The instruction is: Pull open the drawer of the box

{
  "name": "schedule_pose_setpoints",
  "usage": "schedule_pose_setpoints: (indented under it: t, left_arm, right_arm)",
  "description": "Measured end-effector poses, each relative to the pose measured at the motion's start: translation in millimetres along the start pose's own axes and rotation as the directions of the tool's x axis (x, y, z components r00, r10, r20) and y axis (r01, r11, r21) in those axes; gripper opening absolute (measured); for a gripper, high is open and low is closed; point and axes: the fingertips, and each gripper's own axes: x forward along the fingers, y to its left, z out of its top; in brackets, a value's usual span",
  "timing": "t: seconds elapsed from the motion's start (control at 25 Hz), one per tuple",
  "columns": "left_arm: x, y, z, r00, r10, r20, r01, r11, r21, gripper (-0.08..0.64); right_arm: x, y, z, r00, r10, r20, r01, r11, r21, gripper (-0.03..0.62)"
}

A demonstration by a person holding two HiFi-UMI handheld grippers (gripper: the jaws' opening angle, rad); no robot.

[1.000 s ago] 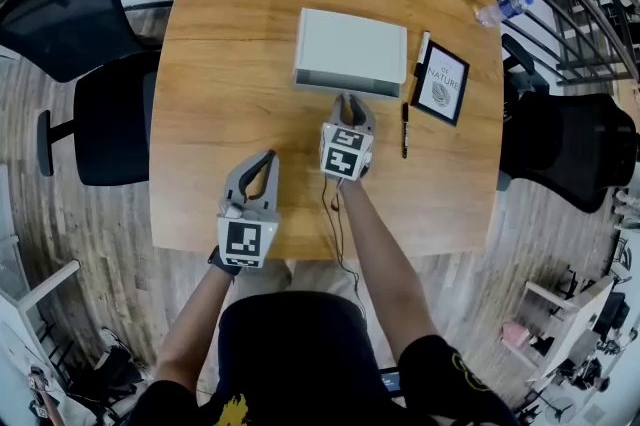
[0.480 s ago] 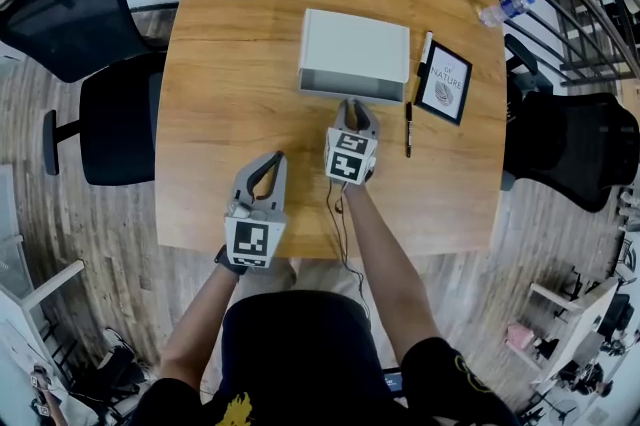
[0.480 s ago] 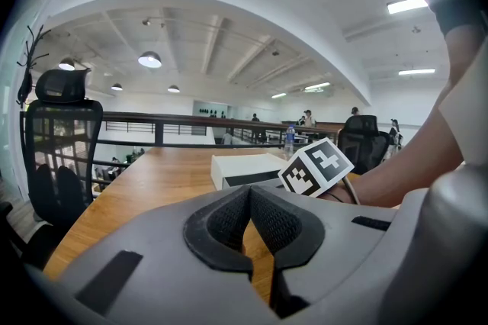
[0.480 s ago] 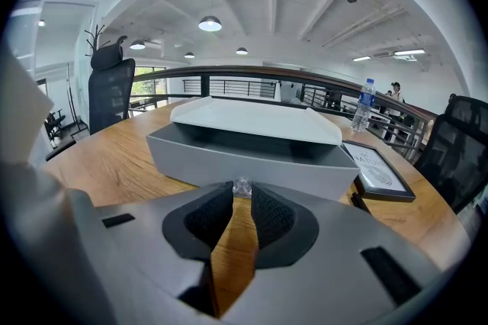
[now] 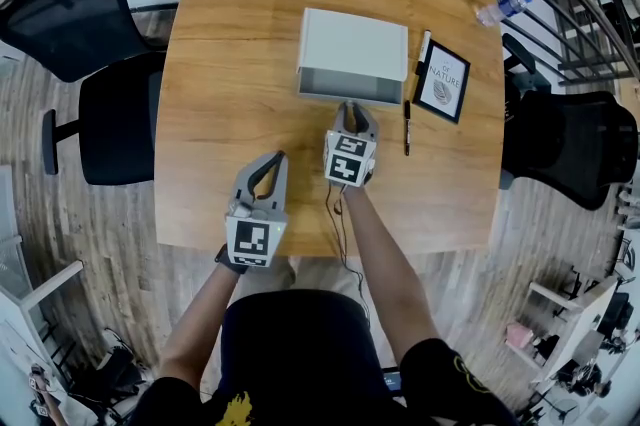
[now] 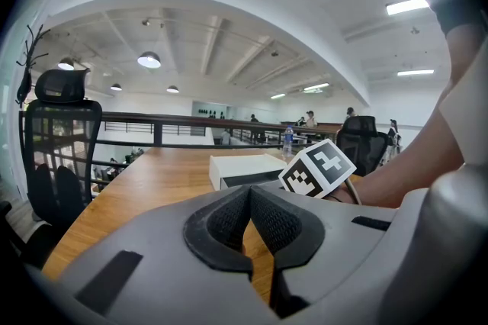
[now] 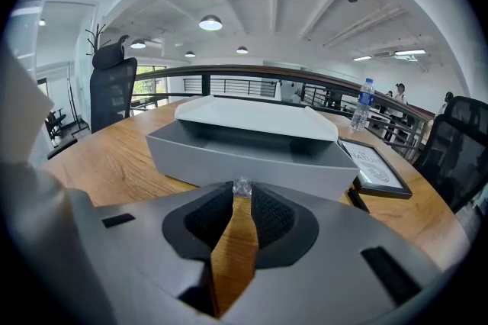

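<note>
A white box (image 5: 352, 42) stands mid-table, and its grey drawer (image 5: 345, 90) sticks out a little from the near side. In the right gripper view the drawer's open tray (image 7: 252, 152) lies under the white lid (image 7: 255, 117). My right gripper (image 5: 352, 110) is shut on the small clear knob (image 7: 242, 187) at the drawer front. My left gripper (image 5: 266, 164) rests near the table's front edge, well short of the box, its pads (image 6: 229, 220) together with nothing between them. From the left gripper view the box (image 6: 248, 169) shows beyond the right gripper's marker cube (image 6: 319, 169).
A framed picture (image 5: 442, 82) lies right of the box, with a black pen (image 5: 406, 129) and a white marker (image 5: 421, 54) beside it. A water bottle (image 5: 503, 9) lies at the far right edge. Black office chairs (image 5: 110, 119) flank the wooden table (image 5: 230, 64).
The right gripper has drawn back slightly toward me with the drawer front, so the drawer shows a little more. The left gripper has stayed put.
</note>
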Motion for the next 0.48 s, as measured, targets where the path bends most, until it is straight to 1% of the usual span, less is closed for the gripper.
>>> schedule_pose_setpoints:
  t: [0.48]
  left_arm:
    - [-2.0, 0.1, -1.0, 1.000, -0.004, 0.001, 0.004, 1.000, 0.001, 0.017]
  right_arm:
    - [-5.2, 3.4, -4.0, 1.000, 0.001, -0.006, -0.001, 1.000, -0.004, 0.069]
